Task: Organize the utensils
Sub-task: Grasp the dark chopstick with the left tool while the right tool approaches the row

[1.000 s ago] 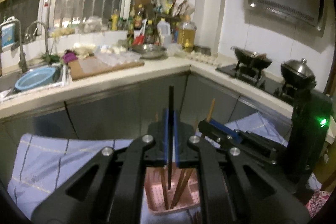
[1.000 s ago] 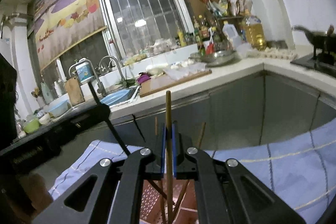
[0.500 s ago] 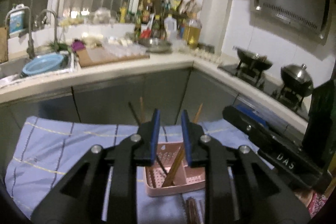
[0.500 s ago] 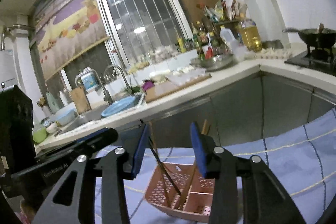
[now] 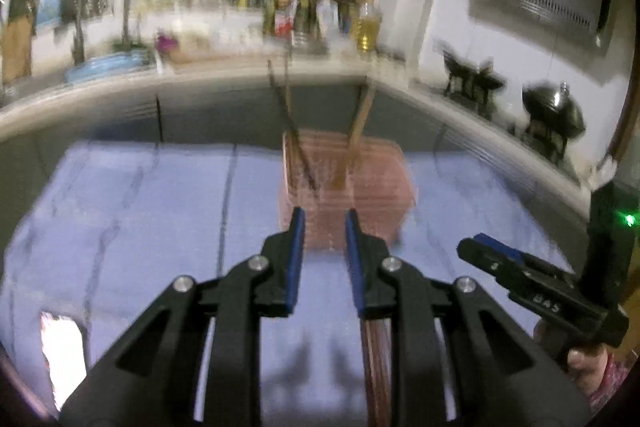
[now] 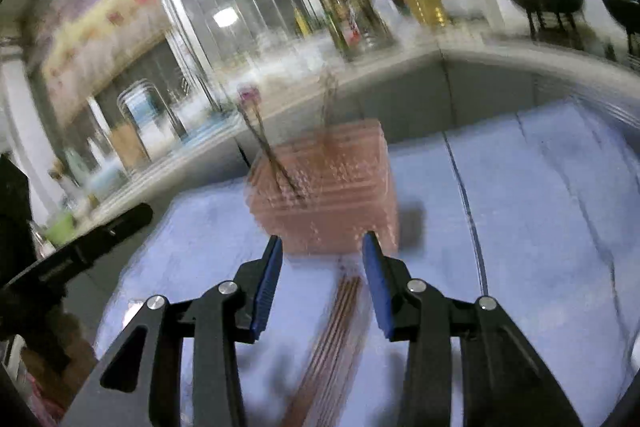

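A pink perforated utensil basket [image 5: 360, 195] [image 6: 332, 199] stands on the blue checked cloth [image 5: 140, 219]. Several chopsticks [image 5: 290, 119] [image 6: 272, 155] lean upright inside it. A bundle of brown chopsticks [image 5: 376, 367] [image 6: 336, 339] lies flat on the cloth just short of the basket. My left gripper [image 5: 325, 217] is open and empty, with its tips close in front of the basket. My right gripper [image 6: 323, 243] is open wider, also empty, above the bundle's far end. Both views are blurred by motion.
Behind the cloth runs an L-shaped kitchen counter [image 5: 200, 83] with a sink and faucet at left, bottles in the corner and pots on a stove [image 5: 552, 111] at right. The right tool's black body [image 5: 540, 291] sits to my left gripper's right.
Both grippers were shut on upright chopsticks over the basket. They opened, left the chopsticks in it, then drew back and down, so the basket now lies ahead of the fingertips.
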A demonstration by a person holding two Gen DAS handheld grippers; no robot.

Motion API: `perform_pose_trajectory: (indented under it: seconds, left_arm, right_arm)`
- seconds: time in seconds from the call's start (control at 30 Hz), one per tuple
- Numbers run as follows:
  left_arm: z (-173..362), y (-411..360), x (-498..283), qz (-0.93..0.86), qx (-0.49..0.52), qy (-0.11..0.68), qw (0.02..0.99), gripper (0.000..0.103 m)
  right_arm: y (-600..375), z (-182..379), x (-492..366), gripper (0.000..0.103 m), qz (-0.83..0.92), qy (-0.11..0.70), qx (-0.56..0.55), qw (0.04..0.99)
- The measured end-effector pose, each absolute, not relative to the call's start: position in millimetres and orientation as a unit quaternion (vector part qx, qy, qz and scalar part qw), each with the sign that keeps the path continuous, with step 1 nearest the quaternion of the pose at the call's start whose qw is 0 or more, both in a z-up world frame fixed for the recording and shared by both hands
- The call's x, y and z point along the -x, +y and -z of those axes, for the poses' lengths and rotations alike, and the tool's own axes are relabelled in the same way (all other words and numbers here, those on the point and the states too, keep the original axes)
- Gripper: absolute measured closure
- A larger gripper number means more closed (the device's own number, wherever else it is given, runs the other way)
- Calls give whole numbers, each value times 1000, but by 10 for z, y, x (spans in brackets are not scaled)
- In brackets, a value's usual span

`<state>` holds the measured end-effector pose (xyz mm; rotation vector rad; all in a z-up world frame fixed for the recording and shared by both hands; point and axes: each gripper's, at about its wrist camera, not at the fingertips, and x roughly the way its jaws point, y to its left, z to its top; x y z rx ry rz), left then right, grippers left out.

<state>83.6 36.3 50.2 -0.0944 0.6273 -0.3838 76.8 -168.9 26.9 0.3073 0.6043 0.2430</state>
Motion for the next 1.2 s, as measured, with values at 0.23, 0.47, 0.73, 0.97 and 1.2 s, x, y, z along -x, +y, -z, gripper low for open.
perform_pose_trajectory:
  seconds: [0.23,0.47,0.73,0.97,1.2]
  left_arm:
    - [358,144,-570,220,32,408,885,84]
    - [696,-102,-450,230,1,440,868,84]
    - [790,-218,-511,214,-25,442,871,84]
    - [758,-311,-579,196,-52,433,879,84]
    - [796,-396,-587,199,-62,445,871,84]
  right_arm:
    - [-1498,514,-603,65,-102,407,-103,902]
    - [-1262,640,-565,66,-82,410,-14,908]
    - [-1537,713,-523,66,-44,408,-22,911]
    - [-1532,630,-585,66,-75,403,-67,910]
    - [-1368,645,-745,66,-98,414,-53,903]
